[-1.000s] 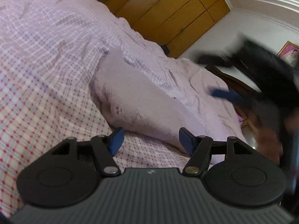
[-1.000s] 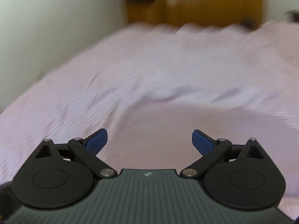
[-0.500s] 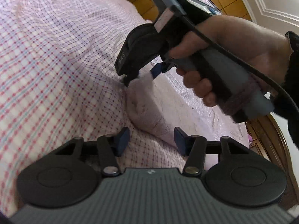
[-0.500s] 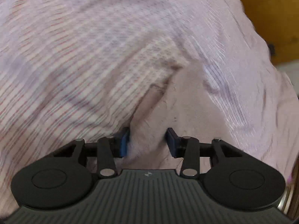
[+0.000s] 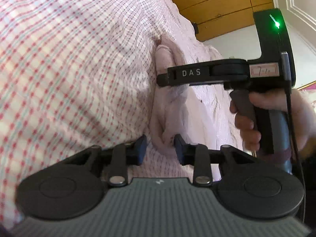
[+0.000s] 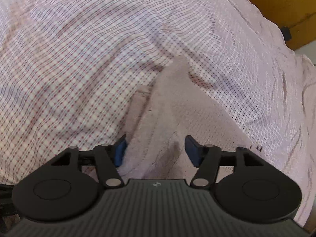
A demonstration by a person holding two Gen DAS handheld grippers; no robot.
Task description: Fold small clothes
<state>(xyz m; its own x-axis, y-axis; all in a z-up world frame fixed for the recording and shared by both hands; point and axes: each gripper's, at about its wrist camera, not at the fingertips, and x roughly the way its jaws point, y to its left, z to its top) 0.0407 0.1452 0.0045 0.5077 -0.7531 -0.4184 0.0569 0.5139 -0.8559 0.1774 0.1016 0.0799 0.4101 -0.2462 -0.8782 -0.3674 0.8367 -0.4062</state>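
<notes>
Pink garment (image 5: 167, 106) on checked bed sheet (image 5: 69, 69), wooden wardrobe (image 5: 217, 2) far behind; left gripper (image 5: 159, 148) closing around its hem, right gripper (image 6: 156, 151) opening over it.

Left gripper (image 5: 159, 145) closing around bunched cloth, right gripper (image 6: 155, 150) opening, angled steeply down, hand (image 5: 276, 118) on its handle.
</notes>
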